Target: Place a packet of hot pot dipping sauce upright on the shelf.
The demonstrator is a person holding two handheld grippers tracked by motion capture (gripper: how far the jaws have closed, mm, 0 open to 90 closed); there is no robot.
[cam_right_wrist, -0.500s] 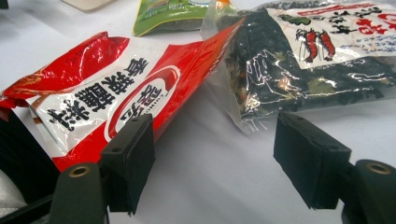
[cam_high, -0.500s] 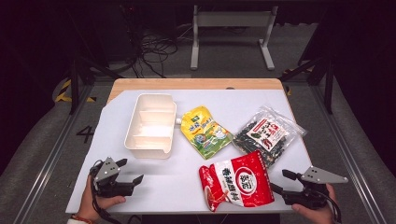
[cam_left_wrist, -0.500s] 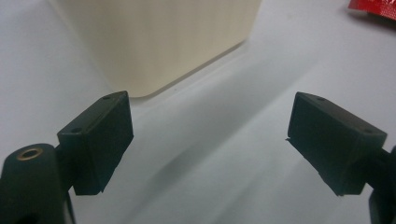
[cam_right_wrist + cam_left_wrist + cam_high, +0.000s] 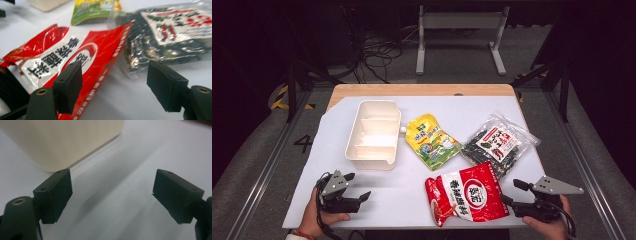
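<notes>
On the white surface (image 4: 412,200), the left gripper (image 4: 358,187) rests near the front edge, jaws released and empty, just in front of the cream tray (image 4: 373,135). A yellow pouch (image 4: 432,141) lies mid-surface. The red bag (image 4: 467,194) lies just beside the right gripper (image 4: 508,192), whose jaws gape, empty, with a dark clear bag (image 4: 498,144) behind.

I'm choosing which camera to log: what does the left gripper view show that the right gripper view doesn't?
Left gripper view alone: the cream plastic divided tray's rounded corner close up, bare white table sheet between open tongs. Right gripper view alone: red-and-white printed snack bag, clear bag of dark contents, yellow-green pouch. Both: black tongs, white sheet.
</notes>
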